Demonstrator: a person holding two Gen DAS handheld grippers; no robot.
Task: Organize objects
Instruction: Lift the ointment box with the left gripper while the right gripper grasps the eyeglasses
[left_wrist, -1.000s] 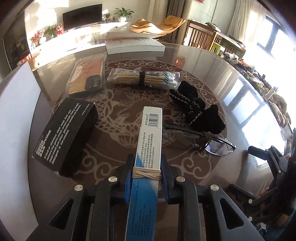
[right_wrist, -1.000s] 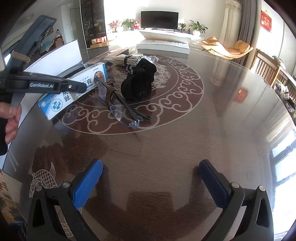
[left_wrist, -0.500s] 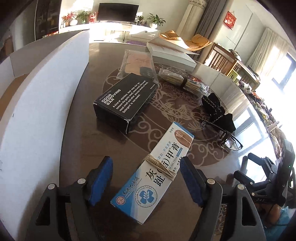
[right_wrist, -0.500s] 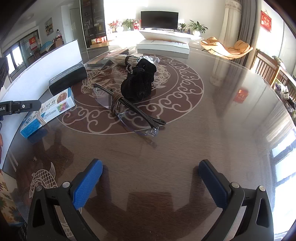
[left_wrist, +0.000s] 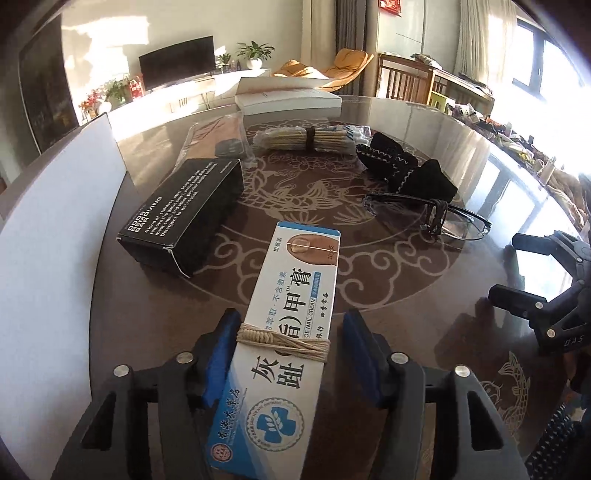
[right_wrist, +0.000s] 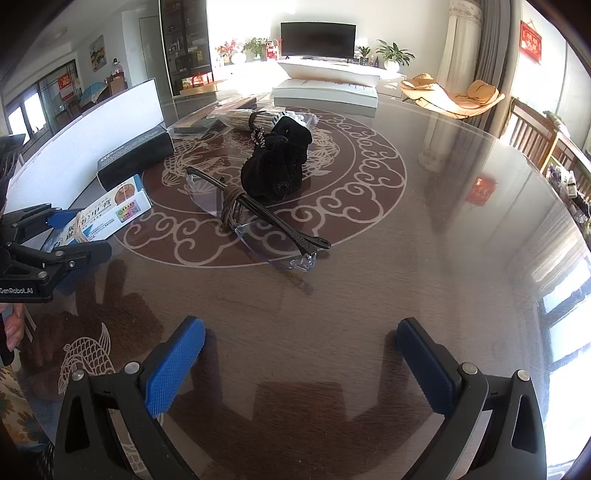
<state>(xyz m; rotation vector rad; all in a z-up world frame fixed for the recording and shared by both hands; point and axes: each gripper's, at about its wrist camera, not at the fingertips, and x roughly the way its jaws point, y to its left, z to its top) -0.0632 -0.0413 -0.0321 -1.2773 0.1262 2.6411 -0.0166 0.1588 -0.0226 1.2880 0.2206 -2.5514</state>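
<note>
Left gripper (left_wrist: 291, 339) spread wide around the nail cream box (left_wrist: 284, 343), blue pads clear of both sides. Box flat on the table (left_wrist: 424, 317), just right of the black box (left_wrist: 184, 210), glasses (left_wrist: 428, 218) beyond. Right gripper (right_wrist: 295, 365) wide apart over bare table, holding nothing.

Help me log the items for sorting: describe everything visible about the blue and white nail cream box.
The nail cream box is a long, flat carton, apparently cardboard, white with blue ends, printed with Chinese characters, "TOE NAIL CREAM" and a toenail picture at its far end. Tan string is wound around its middle. It lies face up on the glass-topped table, between the blue pads of the open left gripper; whether either pad touches it is unclear. The black box sits beyond it to the left, apart.
</note>
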